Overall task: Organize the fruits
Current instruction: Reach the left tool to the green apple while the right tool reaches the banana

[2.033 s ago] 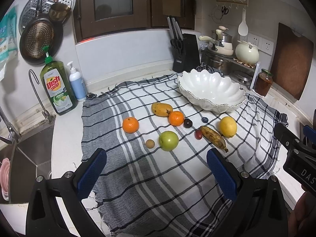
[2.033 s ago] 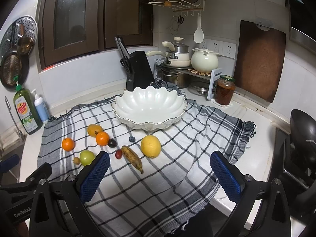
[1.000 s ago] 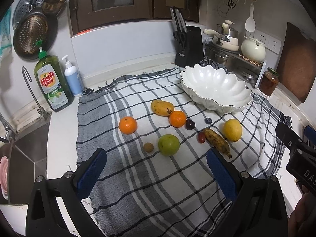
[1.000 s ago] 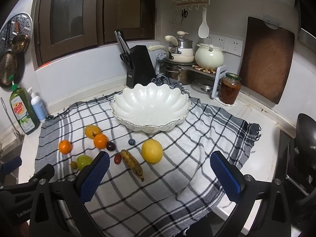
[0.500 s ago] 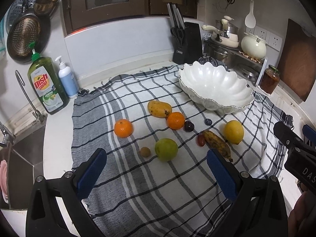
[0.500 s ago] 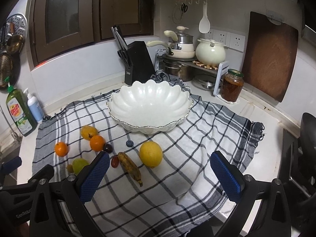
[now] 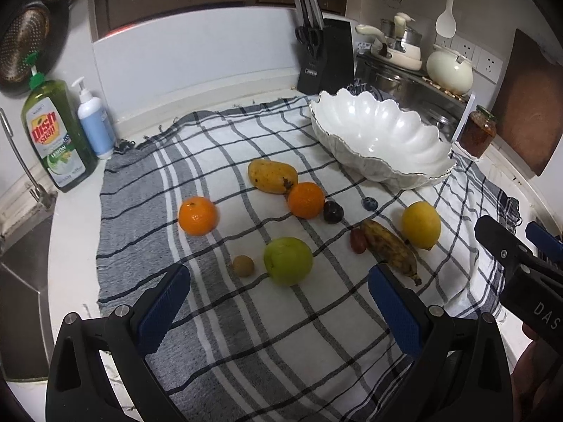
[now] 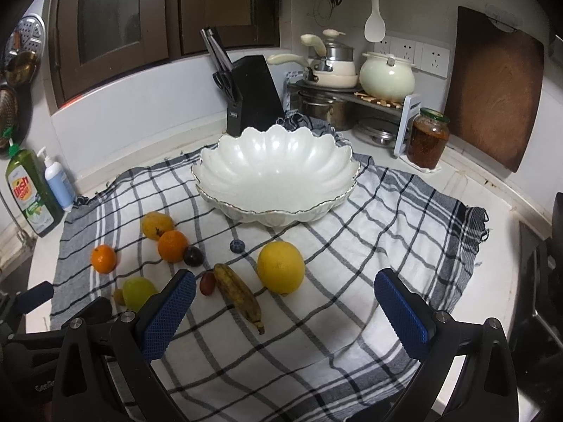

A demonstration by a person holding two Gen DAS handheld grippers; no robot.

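Several fruits lie on a checked cloth (image 7: 246, 334): a mango (image 7: 271, 176), two oranges (image 7: 197, 215) (image 7: 305, 199), a green apple (image 7: 288, 261), a small brown fruit (image 7: 243, 266), a dark plum (image 7: 333, 212), a blueberry (image 7: 369, 204), a red grape (image 7: 358, 241), a banana (image 7: 390, 251) and a lemon (image 7: 421, 224). An empty white scalloped bowl (image 8: 228, 190) stands behind them. My left gripper (image 7: 278, 306) is open and empty, just short of the apple. My right gripper (image 8: 283, 307) is open and empty, near the lemon (image 8: 280, 266) and banana (image 8: 237, 295).
Dish soap (image 7: 56, 137) and a pump bottle (image 7: 95, 123) stand at the left by the sink. A knife block (image 8: 251, 95), pots (image 8: 385, 75), a jar (image 8: 427, 139) and a cutting board (image 8: 492, 88) line the back. The right gripper shows in the left wrist view (image 7: 510, 249).
Both grippers have moved forward and lower toward the fruits, which now look larger. Nothing on the cloth has moved.
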